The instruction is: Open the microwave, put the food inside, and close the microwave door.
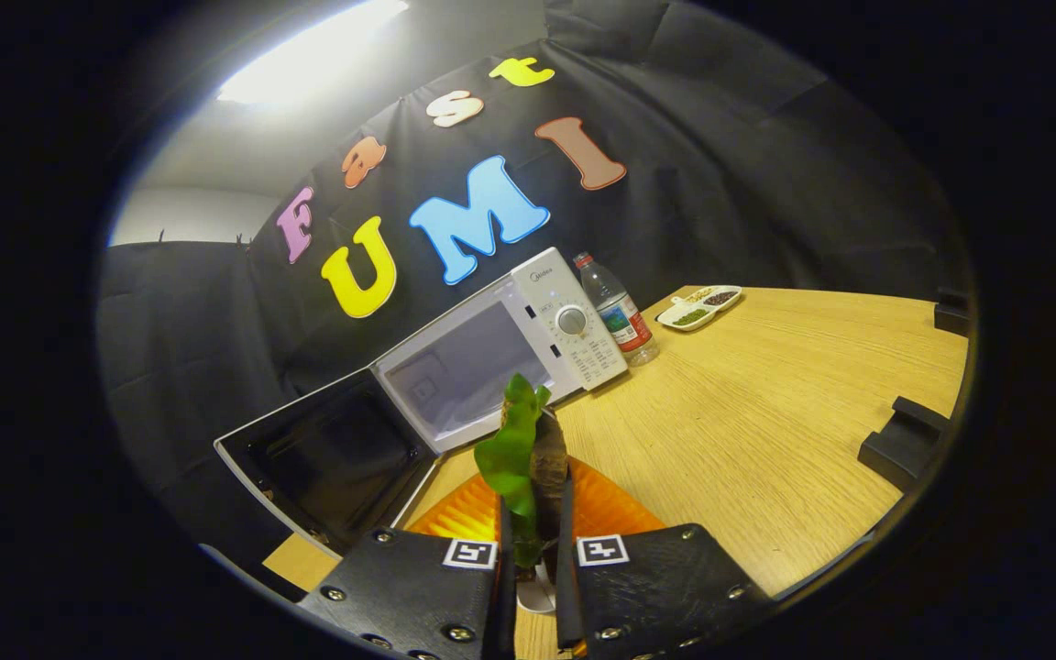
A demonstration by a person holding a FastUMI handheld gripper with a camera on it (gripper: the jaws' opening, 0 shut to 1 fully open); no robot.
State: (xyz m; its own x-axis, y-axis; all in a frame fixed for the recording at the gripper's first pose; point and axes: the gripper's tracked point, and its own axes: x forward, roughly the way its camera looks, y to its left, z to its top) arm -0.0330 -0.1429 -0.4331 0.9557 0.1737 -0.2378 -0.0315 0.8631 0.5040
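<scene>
Jaws clamped on the food (528, 458) — held between them, over an orange plate (615, 513) — open microwave (455, 367) just beyond.

White microwave (528, 339) on wooden table, door (331, 458) swung open, leafy brown food (528, 449) on orange plate (610, 513) before it
</scene>
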